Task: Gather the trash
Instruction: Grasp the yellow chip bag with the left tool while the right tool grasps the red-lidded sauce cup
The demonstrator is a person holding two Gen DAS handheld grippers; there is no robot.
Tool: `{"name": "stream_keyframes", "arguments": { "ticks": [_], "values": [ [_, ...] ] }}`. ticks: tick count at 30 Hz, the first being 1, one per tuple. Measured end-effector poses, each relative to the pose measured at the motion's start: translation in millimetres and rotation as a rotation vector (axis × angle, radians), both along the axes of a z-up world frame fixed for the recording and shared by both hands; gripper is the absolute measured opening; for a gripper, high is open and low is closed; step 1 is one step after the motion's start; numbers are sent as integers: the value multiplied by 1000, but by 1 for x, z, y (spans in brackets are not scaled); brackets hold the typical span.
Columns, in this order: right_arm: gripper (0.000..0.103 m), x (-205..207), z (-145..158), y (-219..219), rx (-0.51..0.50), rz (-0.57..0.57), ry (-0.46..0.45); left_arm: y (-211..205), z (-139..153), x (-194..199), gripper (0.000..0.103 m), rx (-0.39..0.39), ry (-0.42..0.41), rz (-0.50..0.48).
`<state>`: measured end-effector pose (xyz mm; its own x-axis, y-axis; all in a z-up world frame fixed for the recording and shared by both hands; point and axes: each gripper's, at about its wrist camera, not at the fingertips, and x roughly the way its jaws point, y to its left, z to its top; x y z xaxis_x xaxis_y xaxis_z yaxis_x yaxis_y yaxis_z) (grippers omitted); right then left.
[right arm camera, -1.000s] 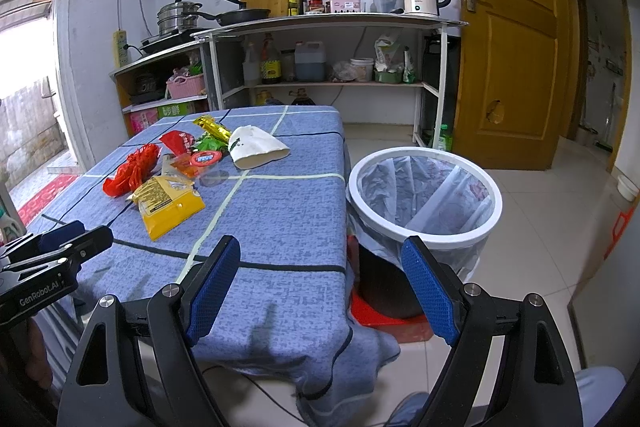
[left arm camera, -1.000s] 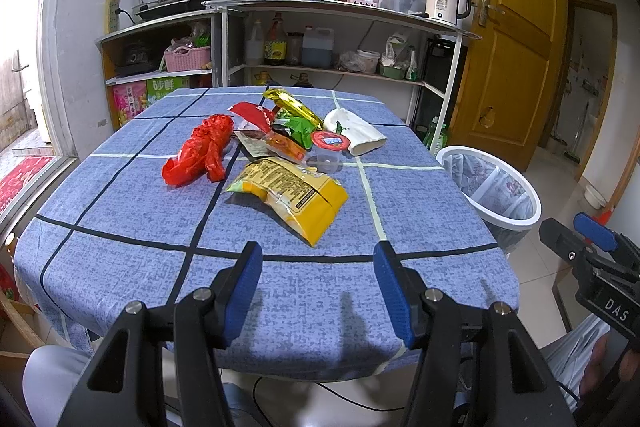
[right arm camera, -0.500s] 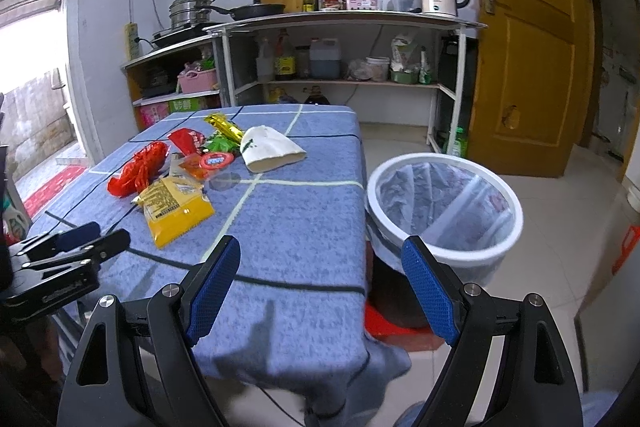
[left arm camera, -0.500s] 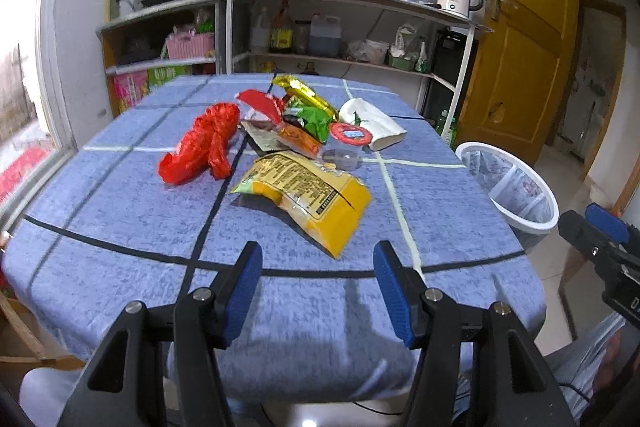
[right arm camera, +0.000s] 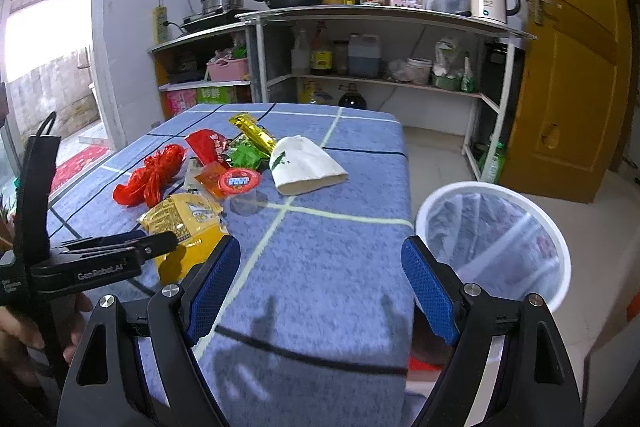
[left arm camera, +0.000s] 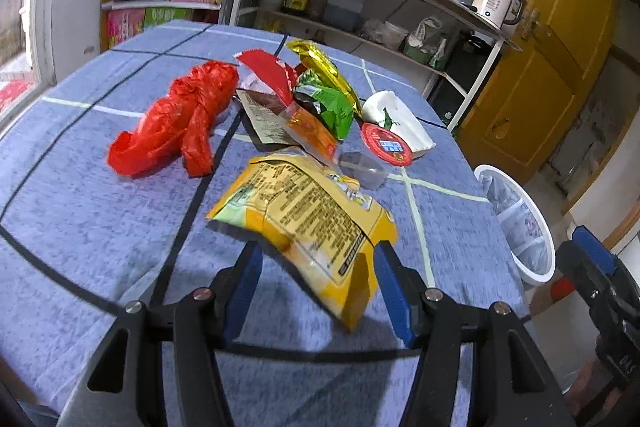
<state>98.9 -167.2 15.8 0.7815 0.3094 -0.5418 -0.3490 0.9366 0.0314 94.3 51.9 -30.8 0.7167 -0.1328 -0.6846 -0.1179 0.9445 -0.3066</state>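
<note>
My left gripper (left arm camera: 316, 287) was wide open, fingers straddling the near end of the yellow snack bag (left arm camera: 308, 215), nearest piece so first pick. Red plastic bag (left arm camera: 176, 123) lay left of it, wrappers and a clear cup (left arm camera: 362, 169) crowded behind. Right gripper (right arm camera: 320, 279) idled wide and empty over the table edge; lined bin (right arm camera: 496, 239) stood right of the table (right arm camera: 340, 239), path clear

Shelf bottles' (right arm camera: 320, 57) labels unreadable
</note>
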Motion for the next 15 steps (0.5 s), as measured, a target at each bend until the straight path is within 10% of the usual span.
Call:
{"name": "stream_keyframes", "arguments": {
  "ticks": [6, 15],
  "values": [
    [83, 15, -3, 9, -4, 22, 13, 0, -3, 16, 60, -30, 15, 2],
    [83, 34, -5, 26, -21, 64, 48, 10, -3, 22, 29, -62, -10, 9]
  ]
}}
